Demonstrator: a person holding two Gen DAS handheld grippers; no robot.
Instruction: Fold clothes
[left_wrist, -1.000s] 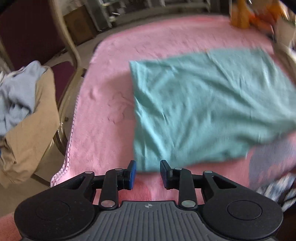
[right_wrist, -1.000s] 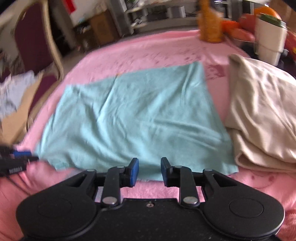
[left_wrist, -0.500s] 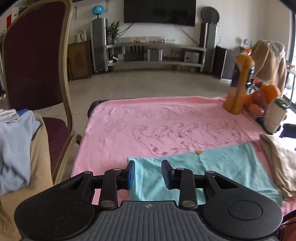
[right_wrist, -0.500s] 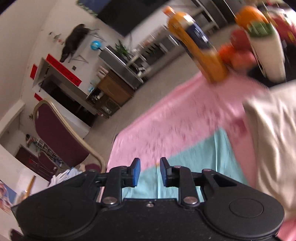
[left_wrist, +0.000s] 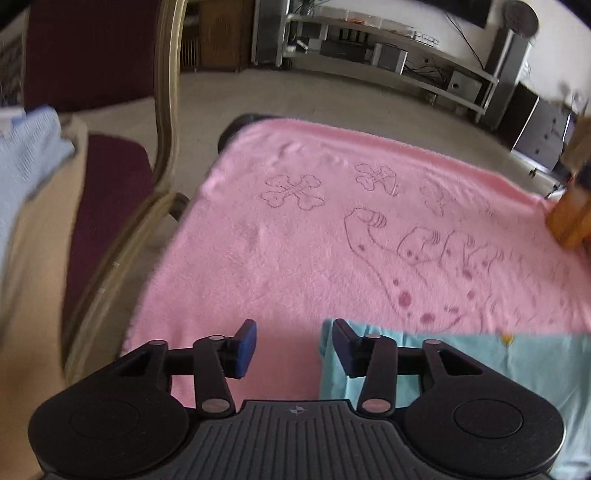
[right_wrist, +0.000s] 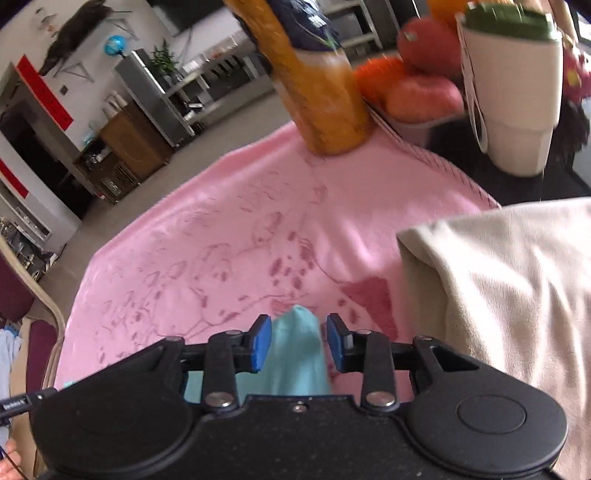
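A light teal cloth (left_wrist: 480, 365) lies flat on the pink blanket (left_wrist: 332, 236). In the left wrist view its far left corner sits just by the right finger of my left gripper (left_wrist: 293, 347), which is open with only pink blanket between its pads. My right gripper (right_wrist: 297, 345) is open too, and the teal cloth's far right corner (right_wrist: 295, 350) lies between its blue pads, untouched by them. Most of the cloth is hidden under both gripper bodies.
A folded beige garment (right_wrist: 509, 295) lies right of my right gripper. An orange bottle (right_wrist: 317, 81), fruit (right_wrist: 421, 88) and a white cup (right_wrist: 513, 99) stand at the far edge. A maroon chair (left_wrist: 110, 192) with blue and tan clothes (left_wrist: 29, 206) stands left.
Both grippers have moved forward over the teal cloth from its near edge to its far corners, and both have opened wider. The cloth itself lies where it was.
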